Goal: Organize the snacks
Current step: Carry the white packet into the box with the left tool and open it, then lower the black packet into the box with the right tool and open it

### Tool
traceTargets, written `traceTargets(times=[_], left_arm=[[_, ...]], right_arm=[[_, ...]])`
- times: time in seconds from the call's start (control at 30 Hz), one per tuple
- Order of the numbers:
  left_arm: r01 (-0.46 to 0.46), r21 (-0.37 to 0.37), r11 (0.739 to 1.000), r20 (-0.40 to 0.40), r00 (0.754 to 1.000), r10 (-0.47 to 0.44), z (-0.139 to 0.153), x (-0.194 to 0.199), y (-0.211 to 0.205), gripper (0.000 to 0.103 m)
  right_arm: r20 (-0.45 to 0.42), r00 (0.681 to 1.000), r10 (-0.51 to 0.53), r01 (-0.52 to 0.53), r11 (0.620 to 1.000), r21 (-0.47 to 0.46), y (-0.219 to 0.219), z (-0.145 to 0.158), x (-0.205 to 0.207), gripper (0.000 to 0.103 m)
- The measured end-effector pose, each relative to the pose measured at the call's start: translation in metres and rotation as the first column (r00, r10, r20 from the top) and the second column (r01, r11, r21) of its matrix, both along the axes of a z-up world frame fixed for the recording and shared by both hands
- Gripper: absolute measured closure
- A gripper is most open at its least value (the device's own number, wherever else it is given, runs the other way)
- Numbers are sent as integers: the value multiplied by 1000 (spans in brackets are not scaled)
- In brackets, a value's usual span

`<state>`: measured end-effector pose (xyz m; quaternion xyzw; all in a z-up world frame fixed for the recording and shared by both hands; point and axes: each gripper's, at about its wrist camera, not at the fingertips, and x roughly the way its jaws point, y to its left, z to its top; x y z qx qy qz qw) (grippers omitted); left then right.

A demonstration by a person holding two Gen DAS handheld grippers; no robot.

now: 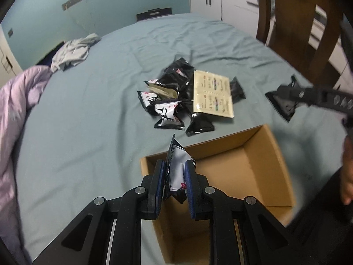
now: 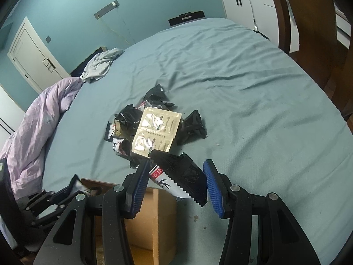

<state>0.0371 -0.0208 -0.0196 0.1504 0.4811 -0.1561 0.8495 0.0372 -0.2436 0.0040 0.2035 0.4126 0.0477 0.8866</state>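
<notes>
My left gripper (image 1: 175,165) is shut on a black-and-white snack packet (image 1: 176,174), held upright over the near-left corner of an open cardboard box (image 1: 253,154). Behind the box, a pile of black snack packets (image 1: 169,92) lies on the blue bed sheet with a beige double sachet (image 1: 213,92) on top. My right gripper (image 2: 176,165) is shut on another black packet (image 2: 183,176) with a zigzag edge, above the box's right wall (image 2: 152,220). That packet (image 1: 281,103) also hangs in the air at the right of the left wrist view. The pile (image 2: 154,123) lies just beyond it.
A lilac duvet (image 1: 15,114) is bunched along the left side of the bed, and a grey garment (image 1: 72,52) lies at the far left. A wooden chair (image 1: 297,22) and white cabinets (image 1: 220,0) stand at the back right. A hand (image 1: 347,172) shows at the right edge.
</notes>
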Motion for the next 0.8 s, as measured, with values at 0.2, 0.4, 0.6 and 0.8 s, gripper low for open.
traceTargets(times=[0.2,0.4,0.6,0.8], left_arm=[[46,124,991,0,999,-46,-24,1,-12,85],[65,160,985,-19,998,-62,-38,1,-12,81],[112,173,979,-6,994,-112,-37,-7,-20,62],[84,125,989,66,994,-93,1,-16,-13,25]], right_arm=[[-24,1000,6,-7,1000,-10,5,-4,9,54],[-32,999,15,-15,1000,-18,7,-5,13,54],[-27,999,36,-37,998,-41,13,-5,12,54],[-5,998,59,-59,997,-53,16,-2,4,54]])
